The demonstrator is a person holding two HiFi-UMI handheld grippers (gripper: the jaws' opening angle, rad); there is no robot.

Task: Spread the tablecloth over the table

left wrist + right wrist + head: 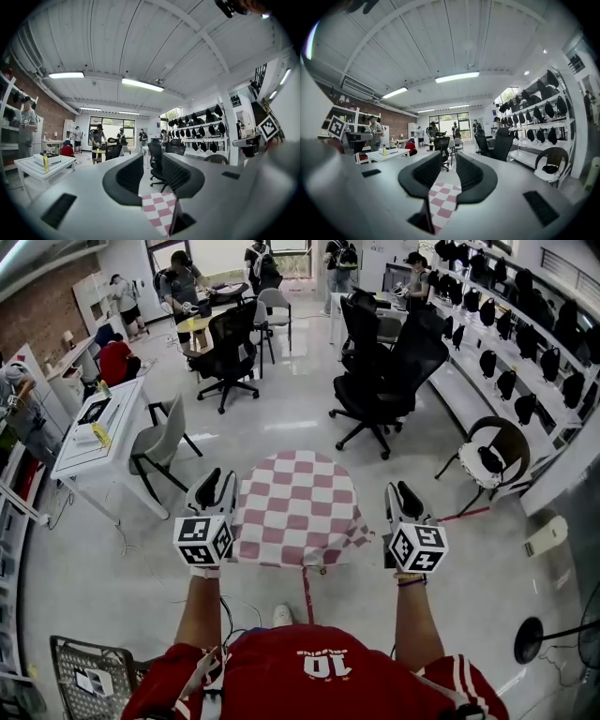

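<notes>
Left tool (pixel 216 487) and right tool (pixel 405 499), jaws partly spread, pinching nothing, flanking red-and-white chequered fabric tablecloth (pixel 298 507) draped over small worktop hidden beneath. Likely light, limp, prone to sliding; best taken at near corners. Glossy pale floor (pixel 281 418); black swivel office chairs (pixel 384 381) beyond.

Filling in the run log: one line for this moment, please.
tablecloth: spread out between grippers | left gripper: jaws apart, nothing gripped | right gripper: jaws apart, nothing gripped
</notes>
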